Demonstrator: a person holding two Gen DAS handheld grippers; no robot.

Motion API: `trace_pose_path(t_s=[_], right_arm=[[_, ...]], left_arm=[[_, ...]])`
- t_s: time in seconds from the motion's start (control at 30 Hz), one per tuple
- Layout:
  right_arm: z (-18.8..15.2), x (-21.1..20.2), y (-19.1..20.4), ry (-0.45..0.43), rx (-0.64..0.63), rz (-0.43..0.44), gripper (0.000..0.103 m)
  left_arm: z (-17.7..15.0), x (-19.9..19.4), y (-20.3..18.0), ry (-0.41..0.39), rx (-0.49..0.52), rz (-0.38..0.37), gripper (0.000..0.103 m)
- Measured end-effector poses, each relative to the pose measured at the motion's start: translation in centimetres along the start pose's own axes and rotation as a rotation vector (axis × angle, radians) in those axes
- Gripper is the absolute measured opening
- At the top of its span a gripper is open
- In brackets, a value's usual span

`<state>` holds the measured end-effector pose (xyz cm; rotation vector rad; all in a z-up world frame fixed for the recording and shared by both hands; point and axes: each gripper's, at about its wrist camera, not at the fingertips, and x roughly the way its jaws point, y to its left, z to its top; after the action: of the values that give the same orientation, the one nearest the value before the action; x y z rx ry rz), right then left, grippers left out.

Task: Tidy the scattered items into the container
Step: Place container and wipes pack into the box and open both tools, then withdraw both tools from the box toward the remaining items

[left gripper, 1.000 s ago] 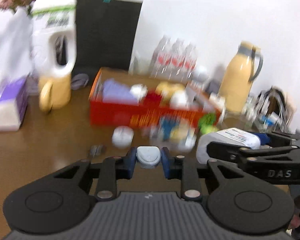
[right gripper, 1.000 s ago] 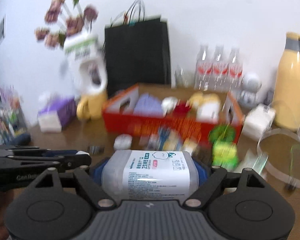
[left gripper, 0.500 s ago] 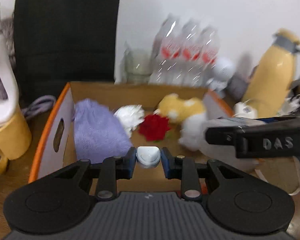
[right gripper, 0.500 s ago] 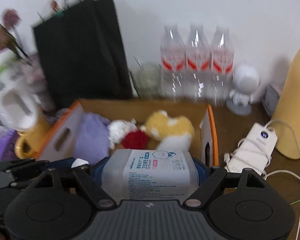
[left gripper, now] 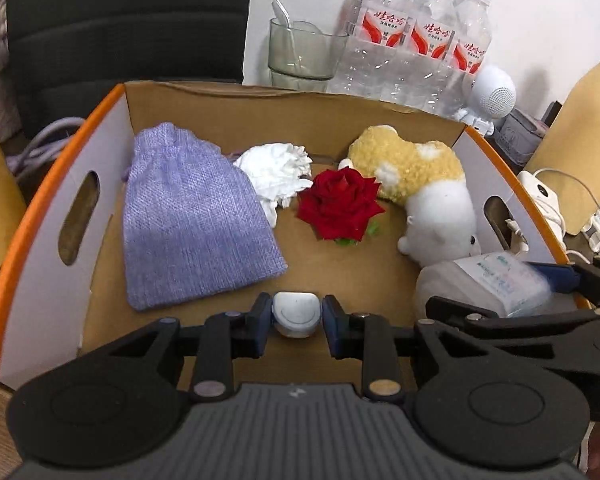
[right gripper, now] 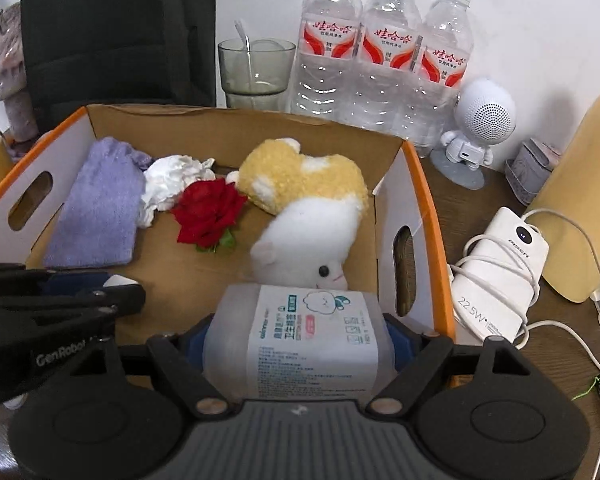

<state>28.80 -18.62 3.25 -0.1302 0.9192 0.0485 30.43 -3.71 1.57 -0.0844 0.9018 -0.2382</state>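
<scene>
Delivery step: left gripper [left gripper: 296, 322] jaws clamping small white case [left gripper: 295, 314], right gripper [right gripper: 300, 338] clamping wipes pack [right gripper: 300, 336], over box [left gripper: 292, 104]. Next: release onto bare near floor.

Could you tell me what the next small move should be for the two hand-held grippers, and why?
Probably open both: the left hand-held gripper holds a small white case and the right hand-held gripper a wipes pack, both already over the box floor.

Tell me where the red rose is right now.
The red rose lies on the floor of the cardboard box, near its middle in both wrist views, between the white crumpled tissue on its left and the plush toy on its right.
</scene>
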Motion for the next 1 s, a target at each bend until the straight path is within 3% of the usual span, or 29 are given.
trace_pose_path(t_s=[0.23,0.37,0.47,0.57,0.83,1.0], right_arm=[[-0.3,-2.3,-1.8,0.001,0.118,0.117,0.085],[0.6,-3.9,-2.9,0.008,0.18,0.184,0.087],[1.5,-4.8,-3.8,0.039,0.224,0.236,0.09],[1.4,-4.7,-4.6,0.112,0.284,0.287,0.094],[0.1,-5.8,-3.6,0.116,0.268,0.268,0.094],[0.0,-8.1,-3.1,0.063,0.247,0.292,0.094]], left_arm=[[0.1,-1.2,0.0,0.009,0.009,-0.038,0.035],[1.2,-3.4,-0.3,-0.008,0.07,0.012,0.069],[2.0,-4.5,0.3,0.031,0.069,0.081,0.076],[1.5,-5.9,1.2,0.022,0.068,0.117,0.091],[-0.5,-8.2,2.6,0.006,0.04,0.163,0.091],[-0.9,-11.2,1.7,-0.061,0.046,0.162,0.093]])
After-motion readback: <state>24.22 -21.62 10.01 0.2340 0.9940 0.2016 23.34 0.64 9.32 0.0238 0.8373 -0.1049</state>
